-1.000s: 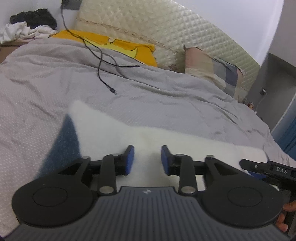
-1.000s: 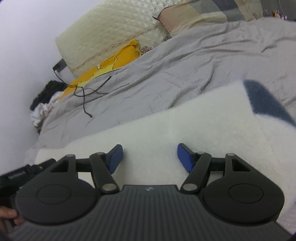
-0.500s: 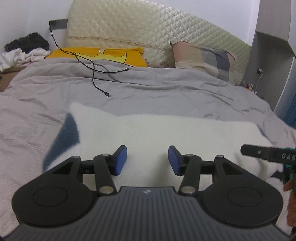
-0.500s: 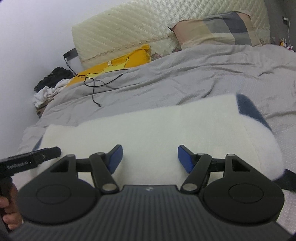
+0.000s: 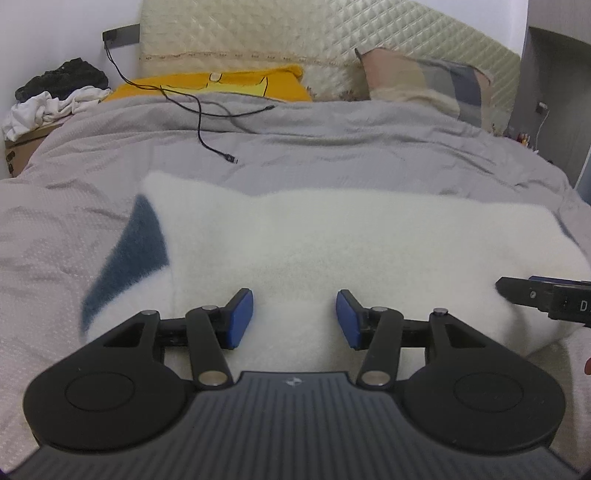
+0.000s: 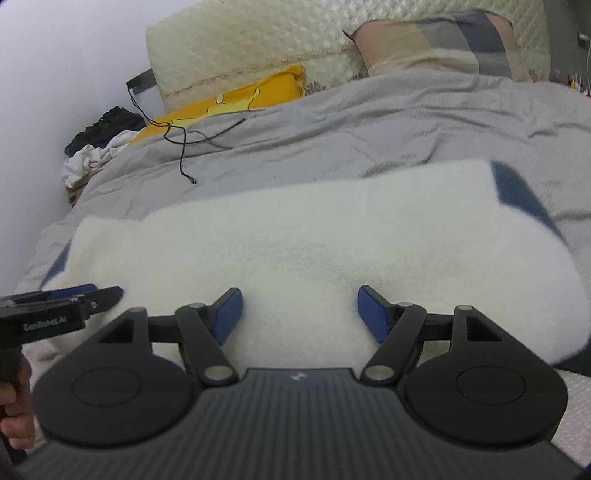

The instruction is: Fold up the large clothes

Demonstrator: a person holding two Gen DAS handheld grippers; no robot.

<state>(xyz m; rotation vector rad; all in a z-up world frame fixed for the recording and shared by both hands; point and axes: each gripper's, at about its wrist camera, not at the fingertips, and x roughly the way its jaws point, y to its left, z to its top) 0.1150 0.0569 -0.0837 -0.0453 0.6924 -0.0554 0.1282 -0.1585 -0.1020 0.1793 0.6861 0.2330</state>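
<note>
A thick white fleece garment (image 5: 332, 240) with a dark blue patch (image 5: 129, 251) lies folded in a long band across the grey bed. My left gripper (image 5: 295, 319) hovers over its near edge, open, pads apart and not pressing the fleece. In the right wrist view the same garment (image 6: 314, 229) shows a blue patch (image 6: 517, 192) at its right end. My right gripper (image 6: 300, 314) stands over the near edge with its jaws opening, only fleece showing in the gap. Each view catches the other tool: the right gripper (image 5: 546, 295) and the left gripper (image 6: 74, 299).
A grey duvet (image 5: 369, 158) covers the bed. A black charging cable (image 5: 207, 136) trails over it beyond the garment. A yellow pillow (image 5: 221, 83), a patchwork pillow (image 5: 424, 81) and a quilted headboard (image 5: 332, 33) stand behind. Clothes (image 5: 51, 96) are piled at the far left.
Both views have rolled closer to level and shifted along the garment. The left jaws have spread wider apart, and the right jaws have widened a little. The fleece stays flat on the bed.
</note>
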